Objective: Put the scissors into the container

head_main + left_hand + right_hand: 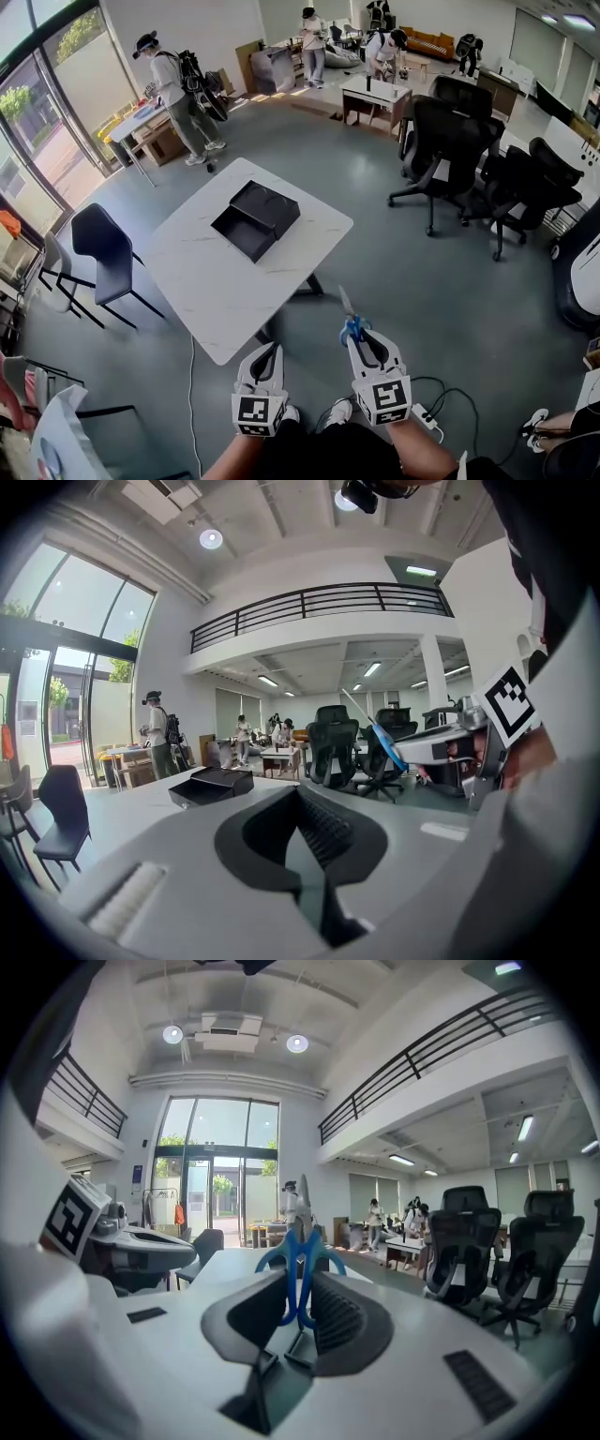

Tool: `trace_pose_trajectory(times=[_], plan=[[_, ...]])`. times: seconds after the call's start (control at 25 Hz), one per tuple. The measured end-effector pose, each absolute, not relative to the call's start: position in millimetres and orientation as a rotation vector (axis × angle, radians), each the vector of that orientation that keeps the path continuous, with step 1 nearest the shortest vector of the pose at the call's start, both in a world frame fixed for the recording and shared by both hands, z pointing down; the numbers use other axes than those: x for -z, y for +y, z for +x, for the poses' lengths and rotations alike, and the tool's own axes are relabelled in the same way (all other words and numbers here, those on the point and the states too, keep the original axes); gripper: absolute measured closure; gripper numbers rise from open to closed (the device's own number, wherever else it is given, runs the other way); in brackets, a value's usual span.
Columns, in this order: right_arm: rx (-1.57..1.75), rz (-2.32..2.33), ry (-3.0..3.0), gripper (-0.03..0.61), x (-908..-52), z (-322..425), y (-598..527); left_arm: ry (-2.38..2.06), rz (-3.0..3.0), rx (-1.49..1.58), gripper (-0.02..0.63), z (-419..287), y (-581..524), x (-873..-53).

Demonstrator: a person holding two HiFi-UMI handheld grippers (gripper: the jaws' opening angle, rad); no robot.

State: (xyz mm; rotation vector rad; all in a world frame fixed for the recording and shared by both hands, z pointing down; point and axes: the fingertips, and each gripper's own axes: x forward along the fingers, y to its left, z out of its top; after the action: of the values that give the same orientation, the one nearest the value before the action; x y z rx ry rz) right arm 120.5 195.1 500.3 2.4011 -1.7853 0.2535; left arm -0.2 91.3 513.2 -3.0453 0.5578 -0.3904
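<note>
Right gripper (361,345): clenched on the scissors (351,322). In the right gripper view the blue handle loops sit between the two pads, which press on them from either side.

Scissors, orientation: the long axis runs in line with the jaws. The handles are at the gripper and the closed blades point straight ahead, away from the person and slightly upward. In the head view the blade tip is aimed towards the near right edge of the table (202,300).

Scissors, location: held in the air over the grey floor (403,281), just off that near right edge and not above the tabletop.

Left gripper (269,352): jaws together with nothing between them. It is held just beside the right gripper, at the table's near corner.

Container (267,208): black, in two shallow parts that touch each other. It rests near the middle of the tabletop, towards the far corner, and is well apart from the scissors.
</note>
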Motion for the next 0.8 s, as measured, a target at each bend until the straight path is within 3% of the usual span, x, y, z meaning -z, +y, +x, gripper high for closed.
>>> trace_pose_trajectory(times=[0.8], plan=[[-0.259,2.279,-1.823,0.494,-513,157,108,0.657,-3.077,0.350,0.606,38,11,-518]])
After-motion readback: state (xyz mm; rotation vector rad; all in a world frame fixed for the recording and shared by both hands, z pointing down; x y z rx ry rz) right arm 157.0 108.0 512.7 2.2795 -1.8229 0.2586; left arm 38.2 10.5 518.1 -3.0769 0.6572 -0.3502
